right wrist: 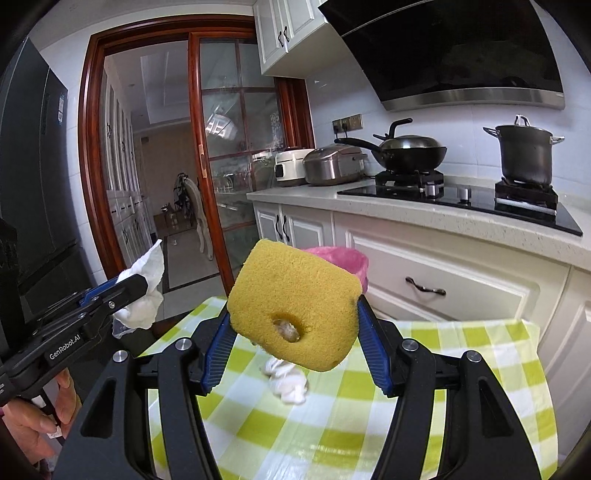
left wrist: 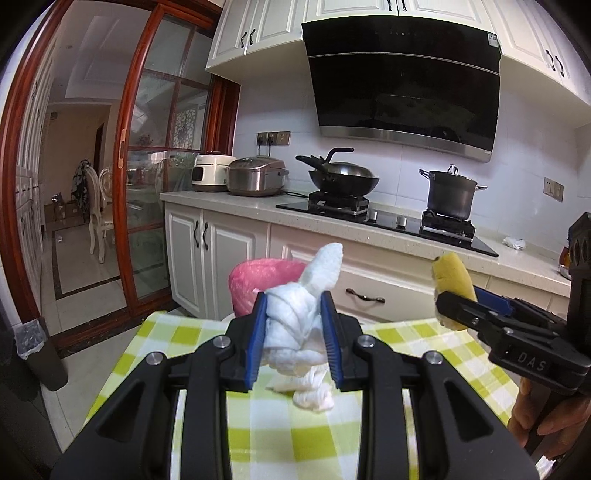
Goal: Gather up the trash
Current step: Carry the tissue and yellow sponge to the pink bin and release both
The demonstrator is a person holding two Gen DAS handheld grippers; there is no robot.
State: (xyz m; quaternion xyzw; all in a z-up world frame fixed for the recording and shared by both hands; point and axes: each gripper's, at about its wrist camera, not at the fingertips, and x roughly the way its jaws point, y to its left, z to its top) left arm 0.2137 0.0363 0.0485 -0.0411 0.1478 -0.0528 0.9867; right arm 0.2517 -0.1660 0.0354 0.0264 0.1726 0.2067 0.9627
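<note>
Left gripper (left wrist: 294, 325) pinching a white tissue (left wrist: 295, 328); right gripper (right wrist: 291, 325) clamped on a yellow sponge (right wrist: 295, 299), above the checked tablecloth (right wrist: 461, 369).

Domestic kitchen: white cabinets (left wrist: 255, 31), a black range hood (left wrist: 402, 85), a gas hob (left wrist: 388, 221) carrying a wok (left wrist: 343, 179) and stockpot (left wrist: 450, 195), two rice cookers (left wrist: 255, 175) on the stone counter, and a wood-framed glass sliding door (left wrist: 162, 147) opening toward a dining room
</note>
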